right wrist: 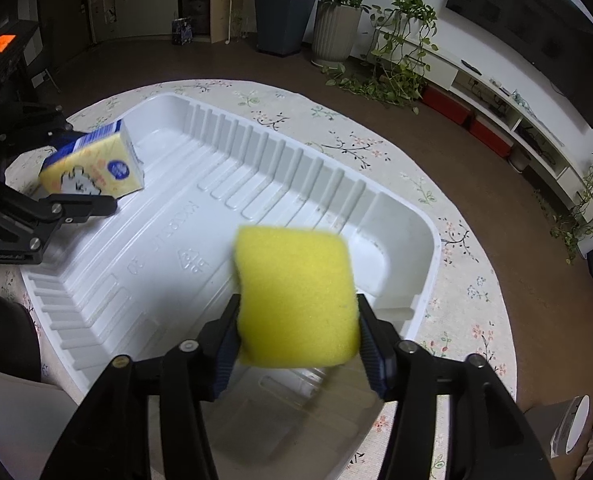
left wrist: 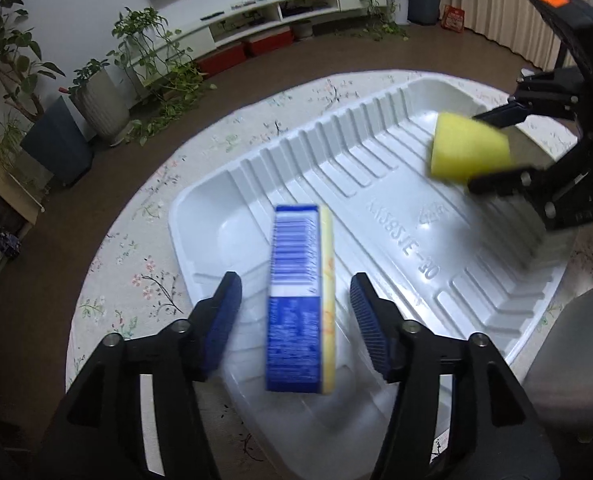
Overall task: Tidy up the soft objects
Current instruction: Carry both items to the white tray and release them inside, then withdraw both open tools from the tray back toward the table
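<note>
Two grippers work above a round bench (right wrist: 376, 148) covered by a floral cloth, in a living room with brown floor. Potted plants (left wrist: 96, 96) stand far left, a low white TV shelf (left wrist: 280, 12) along the far wall, curtains (left wrist: 496, 0) far right. A ribbed white tray (left wrist: 376, 184) lies on the bench. Left gripper (left wrist: 296, 312): fingers spread, a blue-and-yellow wrapped sponge pack (left wrist: 296, 304) between them over the tray's near-left end; the pads do not touch it in the left wrist view. Right gripper (right wrist: 296, 332): pinching a bare yellow sponge (right wrist: 296, 296) above the tray's right part.
</note>
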